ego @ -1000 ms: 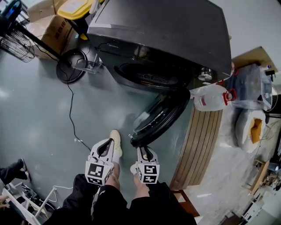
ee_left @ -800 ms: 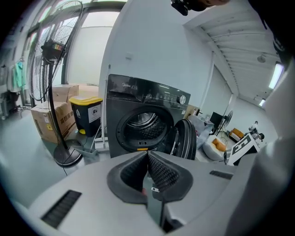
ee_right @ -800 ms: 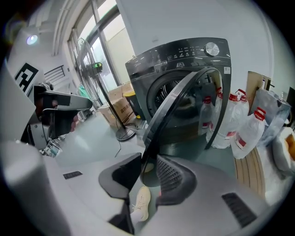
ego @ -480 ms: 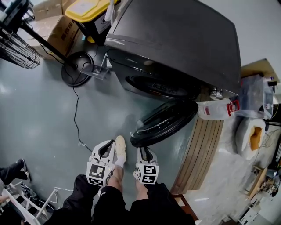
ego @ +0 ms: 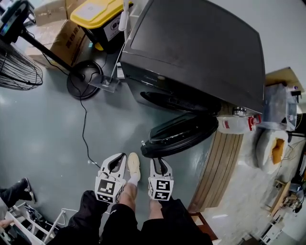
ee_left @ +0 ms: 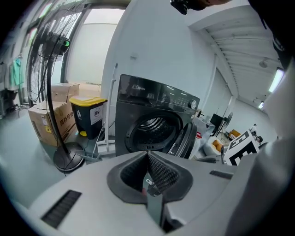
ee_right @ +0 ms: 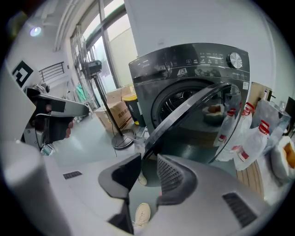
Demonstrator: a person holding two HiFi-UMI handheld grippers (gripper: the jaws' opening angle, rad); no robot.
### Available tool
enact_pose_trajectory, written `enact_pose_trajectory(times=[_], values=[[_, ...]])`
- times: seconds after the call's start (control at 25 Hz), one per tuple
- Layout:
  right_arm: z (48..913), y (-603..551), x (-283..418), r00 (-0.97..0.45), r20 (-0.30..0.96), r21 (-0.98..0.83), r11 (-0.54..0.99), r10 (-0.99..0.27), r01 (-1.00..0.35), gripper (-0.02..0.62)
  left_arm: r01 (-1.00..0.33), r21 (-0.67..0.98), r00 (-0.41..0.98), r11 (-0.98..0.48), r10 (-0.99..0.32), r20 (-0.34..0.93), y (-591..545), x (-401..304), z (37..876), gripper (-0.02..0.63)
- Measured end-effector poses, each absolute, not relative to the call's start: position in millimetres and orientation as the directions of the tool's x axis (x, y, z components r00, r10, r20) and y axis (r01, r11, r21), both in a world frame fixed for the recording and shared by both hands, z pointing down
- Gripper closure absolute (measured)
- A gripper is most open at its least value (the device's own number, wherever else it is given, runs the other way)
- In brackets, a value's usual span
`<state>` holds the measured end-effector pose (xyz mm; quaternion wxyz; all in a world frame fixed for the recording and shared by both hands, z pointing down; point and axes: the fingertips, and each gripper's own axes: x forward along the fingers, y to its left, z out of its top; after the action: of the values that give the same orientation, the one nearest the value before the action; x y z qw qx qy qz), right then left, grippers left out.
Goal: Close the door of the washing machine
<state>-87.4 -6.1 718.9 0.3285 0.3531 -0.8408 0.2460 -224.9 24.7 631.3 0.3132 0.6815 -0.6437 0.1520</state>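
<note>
The dark grey washing machine fills the upper middle of the head view. Its round door stands partly open, hinged at the right, with its free edge swung out towards me. My right gripper is just below that free edge and its jaws are opening. In the right gripper view the door rim ends right ahead of the right gripper; the pads do not press on it. My left gripper hangs beside it, shut and empty. The left gripper view has the drum opening straight ahead of the left gripper.
A fan stand with a cable trailing over the floor is left of the machine. A cardboard box and a yellow-lidded bin sit behind it. Wooden slats and a plastic jug are at the right. My shoe is between the grippers.
Both grippers and I have moved closer to the machine. The door has swung nearer to the machine's front, with the right gripper staying at its free edge.
</note>
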Motion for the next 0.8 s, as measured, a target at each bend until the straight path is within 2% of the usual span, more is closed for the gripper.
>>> enact_pose_trajectory(times=[0.8], values=[[713.2, -68.5, -155.0, -0.543, 0.705, -0.135, 0.666, -0.455, -0.733, 0.474, -0.969, 0.247, 0.153, 0.004, -0.775, 0.613, -28.4, -283.5, 647.1, 0.581]])
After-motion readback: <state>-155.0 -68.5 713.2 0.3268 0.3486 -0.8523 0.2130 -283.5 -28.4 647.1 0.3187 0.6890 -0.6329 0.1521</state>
